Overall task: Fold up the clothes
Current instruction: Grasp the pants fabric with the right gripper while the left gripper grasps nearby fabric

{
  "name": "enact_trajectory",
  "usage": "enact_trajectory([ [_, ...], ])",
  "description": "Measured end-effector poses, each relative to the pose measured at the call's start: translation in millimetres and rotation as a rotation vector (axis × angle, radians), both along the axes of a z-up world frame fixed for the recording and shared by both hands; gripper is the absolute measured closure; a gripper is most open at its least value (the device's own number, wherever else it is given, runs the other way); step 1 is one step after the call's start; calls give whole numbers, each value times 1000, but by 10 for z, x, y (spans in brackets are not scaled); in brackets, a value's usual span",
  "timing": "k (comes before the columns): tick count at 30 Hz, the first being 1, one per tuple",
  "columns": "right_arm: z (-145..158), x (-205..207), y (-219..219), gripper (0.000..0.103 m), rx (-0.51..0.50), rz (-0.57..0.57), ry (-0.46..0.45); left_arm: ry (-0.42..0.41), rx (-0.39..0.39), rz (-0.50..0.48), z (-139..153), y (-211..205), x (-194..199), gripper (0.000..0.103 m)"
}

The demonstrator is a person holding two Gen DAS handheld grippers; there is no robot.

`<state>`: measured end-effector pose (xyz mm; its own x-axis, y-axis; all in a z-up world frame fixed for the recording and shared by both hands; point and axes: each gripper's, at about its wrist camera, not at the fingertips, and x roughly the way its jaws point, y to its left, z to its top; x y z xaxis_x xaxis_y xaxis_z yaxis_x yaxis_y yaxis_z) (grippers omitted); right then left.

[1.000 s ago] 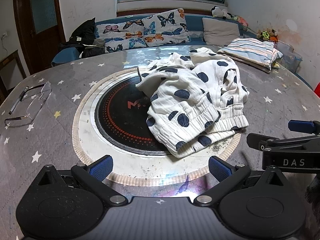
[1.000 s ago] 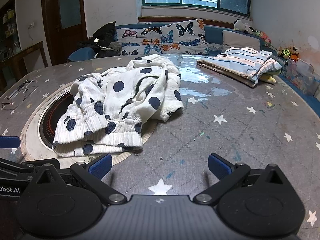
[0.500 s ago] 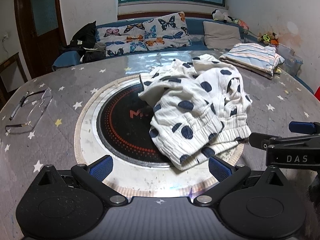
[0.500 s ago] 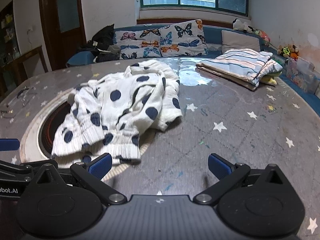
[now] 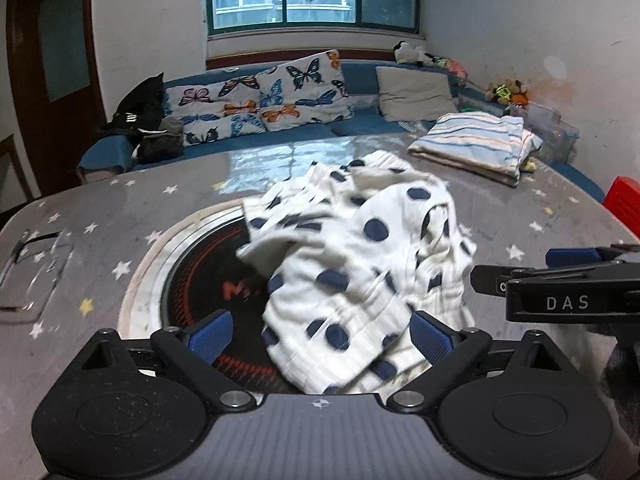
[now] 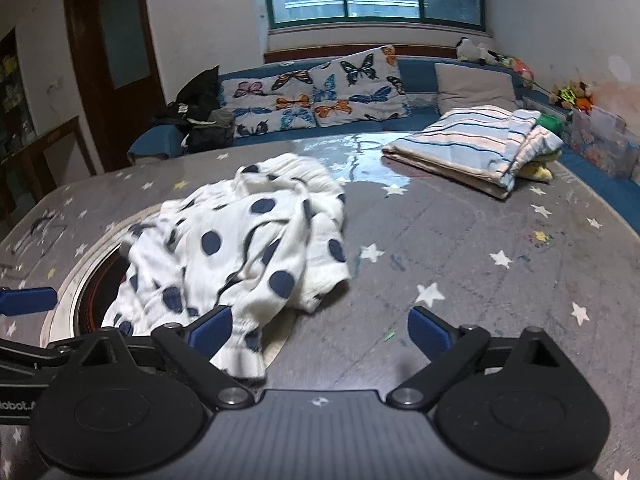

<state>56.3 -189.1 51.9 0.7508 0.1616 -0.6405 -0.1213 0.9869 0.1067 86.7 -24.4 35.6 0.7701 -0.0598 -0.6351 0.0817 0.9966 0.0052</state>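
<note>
1. Now the left gripper [image 5: 320, 334] is pointing forward and downward over the near edge of the table [image 5: 120, 200], its blue pads wide apart; the jaws have just been closing a little, and the near hem of the polka-dot garment [image 5: 360, 264] is lying between them — no pad is seen pressing on it.
2. Beside it the right gripper [image 6: 320, 330] is tilting down the same way, its jaws also spread and just closing slightly; the left pad [image 6: 210, 330] is sitting over the garment's gathered cuff, while the right pad is hanging over bare table.
3. Each gripper is showing in the other's view: the right one at 3 o'clock in the left wrist view, the left one at 9 o'clock in the right wrist view.
4. The garment — white with dark blue dots — is lying crumpled, partly over the round black cooktop [image 5: 212, 280] set in the table, its long axis running from 6 o'clock toward 12 o'clock, elastic cuffs nearest the grippers.
5. Folded striped cloth [image 6: 472, 140] is resting at 1 o'clock, well apart from the garment.
6. Eyeglasses [image 5: 36, 276] are lying at 9 o'clock in the left wrist view.
</note>
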Motion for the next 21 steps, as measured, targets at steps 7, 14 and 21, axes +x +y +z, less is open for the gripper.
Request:
enact_trajectory([
  [7, 32, 36, -167, 22, 44, -49, 2, 7, -54, 13, -42, -109, 294, 5],
  [14, 18, 91, -145, 32, 83, -12, 12, 54, -98, 84, -165, 56, 452, 35],
  [21, -71, 228, 29, 42, 160, 68, 42, 68, -206, 98, -157, 323, 398, 84],
])
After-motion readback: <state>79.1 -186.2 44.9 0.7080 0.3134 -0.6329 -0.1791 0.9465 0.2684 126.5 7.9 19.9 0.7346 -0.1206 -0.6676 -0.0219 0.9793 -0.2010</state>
